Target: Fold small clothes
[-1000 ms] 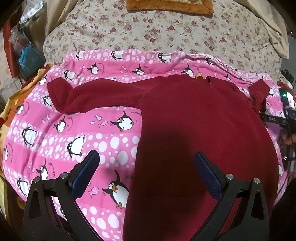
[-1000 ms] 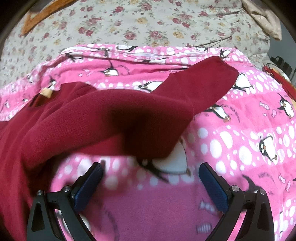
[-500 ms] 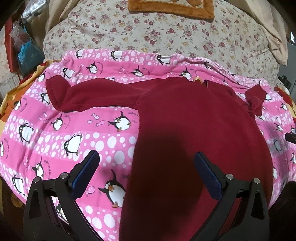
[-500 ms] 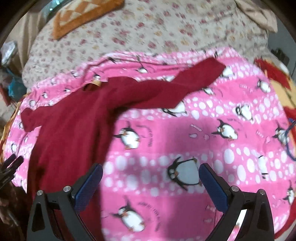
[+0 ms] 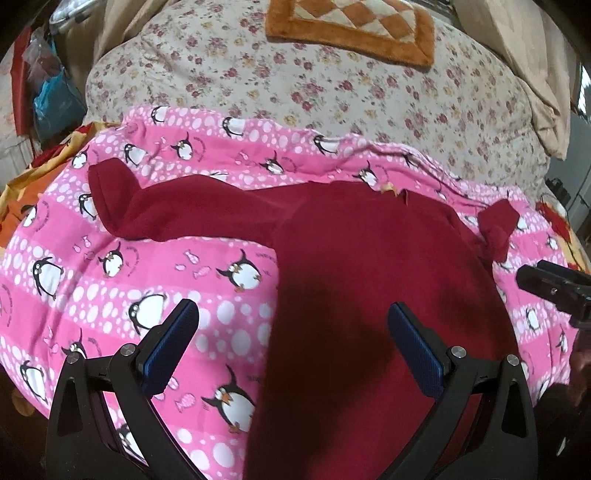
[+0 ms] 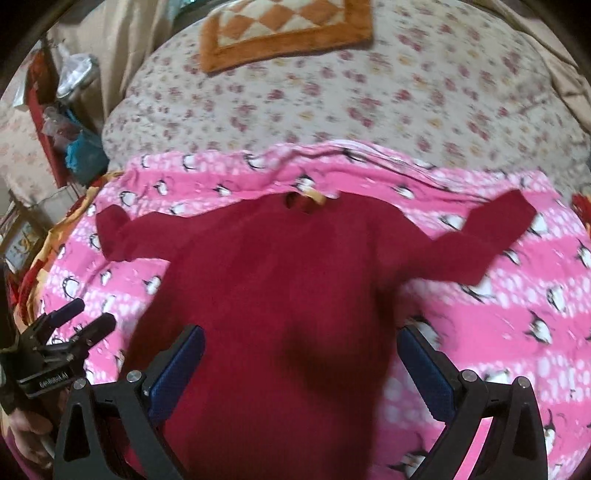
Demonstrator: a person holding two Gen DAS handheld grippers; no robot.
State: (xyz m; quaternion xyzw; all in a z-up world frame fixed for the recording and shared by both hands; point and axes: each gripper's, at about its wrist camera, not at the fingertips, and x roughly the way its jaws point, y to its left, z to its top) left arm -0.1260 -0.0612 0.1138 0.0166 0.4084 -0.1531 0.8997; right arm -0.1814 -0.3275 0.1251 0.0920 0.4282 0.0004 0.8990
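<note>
Both grippers are spread wide and hold nothing. Left gripper (image 5: 291, 339) hangs over the near left part of the red sweater (image 5: 369, 295), with one blue pad above the pink blanket and the other above the red cloth. Right gripper (image 6: 301, 362) hangs over the bottom middle of the red sweater (image 6: 280, 295), with its two pads on either side of the body.

This sweater lies flat and face up on the pink penguin blanket (image 5: 110, 280), close to the near edge of the bed. Its neck hole points to the far side. Its two sleeves stretch out sideways, one toward the left edge of the blanket and one toward the right edge. A dark shadow falls on the middle of the sweater.

Under the pink blanket and past its far edge is a flowery bedspread (image 5: 332, 85). An orange and cream checked mat (image 5: 351, 26) sits on it at the far side. Beside the left edge of the bed are some bags (image 5: 51, 99).
</note>
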